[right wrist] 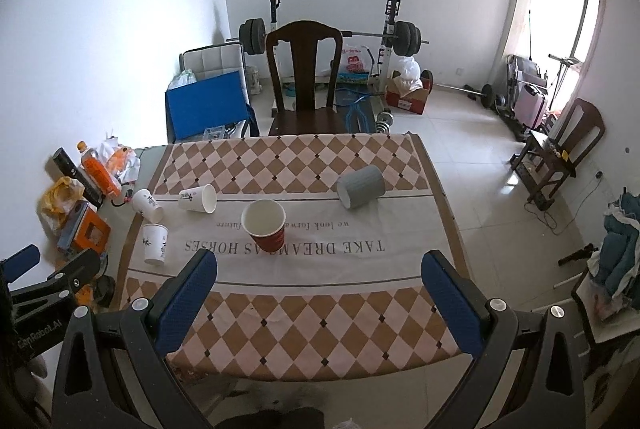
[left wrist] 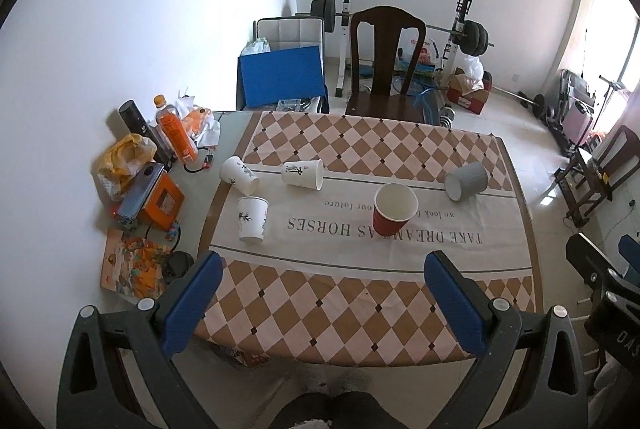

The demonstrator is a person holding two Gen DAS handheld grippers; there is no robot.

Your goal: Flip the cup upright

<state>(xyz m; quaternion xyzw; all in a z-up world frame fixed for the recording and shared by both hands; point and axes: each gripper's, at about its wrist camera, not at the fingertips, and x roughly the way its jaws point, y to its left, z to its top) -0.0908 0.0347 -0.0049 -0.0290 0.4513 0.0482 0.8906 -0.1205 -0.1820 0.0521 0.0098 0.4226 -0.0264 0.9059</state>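
A red paper cup (left wrist: 394, 209) (right wrist: 265, 225) stands upright, mouth up, mid-table on the checked cloth. A grey ribbed cup (left wrist: 466, 181) (right wrist: 360, 186) lies on its side at the right. A white cup (left wrist: 303, 173) (right wrist: 198, 198) lies on its side with its mouth to the right. A second white cup (left wrist: 239, 175) (right wrist: 147, 205) lies tilted at the left. A third white cup (left wrist: 252, 219) (right wrist: 155, 244) stands mouth down. My left gripper (left wrist: 323, 271) and right gripper (right wrist: 319, 269) are both open and empty, held above the near table edge.
Clutter sits on the table's left end: an orange bottle (left wrist: 175, 131), a black cylinder (left wrist: 138, 119), a yellow bag (left wrist: 122, 157), an orange box (left wrist: 160, 203). A dark wooden chair (left wrist: 386, 65) stands at the far side, a weight bench behind it.
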